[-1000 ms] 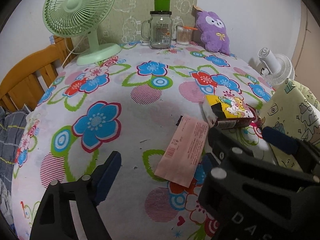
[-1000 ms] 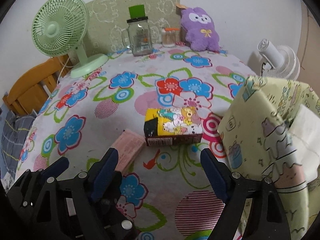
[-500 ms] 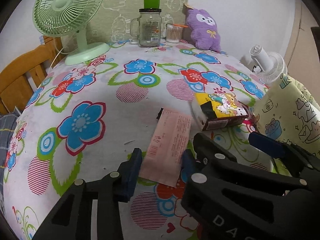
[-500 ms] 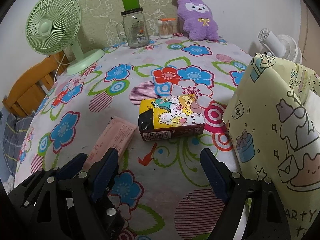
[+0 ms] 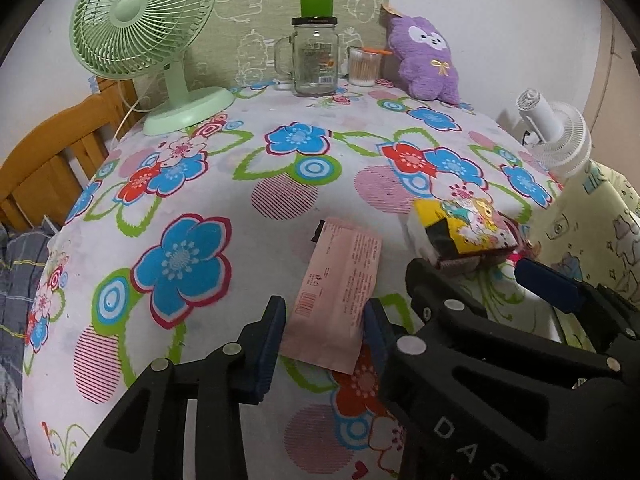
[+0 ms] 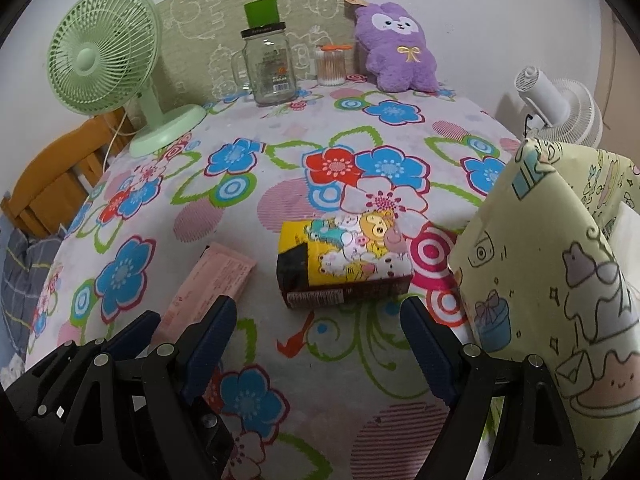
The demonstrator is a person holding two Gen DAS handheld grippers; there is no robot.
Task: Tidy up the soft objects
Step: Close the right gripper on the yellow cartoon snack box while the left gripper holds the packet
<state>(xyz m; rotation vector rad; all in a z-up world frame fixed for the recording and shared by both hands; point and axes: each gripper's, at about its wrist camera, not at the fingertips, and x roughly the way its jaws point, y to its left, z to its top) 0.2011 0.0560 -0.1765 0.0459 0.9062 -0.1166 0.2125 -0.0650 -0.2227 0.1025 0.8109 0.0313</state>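
A flat pink packet (image 5: pixel 340 292) lies on the flowered tablecloth (image 5: pixel 240 208). My left gripper (image 5: pixel 324 332) straddles the packet's near end, a pad on each side, narrowed but still apart. The packet also shows in the right wrist view (image 6: pixel 208 284). A yellow cartoon tissue pack (image 6: pixel 344 260) lies just ahead of my right gripper (image 6: pixel 316 344), which is wide open and empty above the cloth. The tissue pack shows in the left wrist view (image 5: pixel 460 236) too. A purple plush toy (image 6: pixel 396 48) sits at the table's far edge.
A pale yellow cartoon-print bag (image 6: pixel 560 280) stands at the right, beside the right gripper. A green fan (image 5: pixel 148 40), a glass jar mug (image 5: pixel 316 56) and a cup of cotton swabs (image 5: pixel 364 66) stand at the back. A white fan (image 5: pixel 556 136) and a wooden chair (image 5: pixel 48 160) flank the table.
My left gripper has moved right over the pink packet and narrowed around its near end. The right gripper has moved forward toward the tissue pack, still open.
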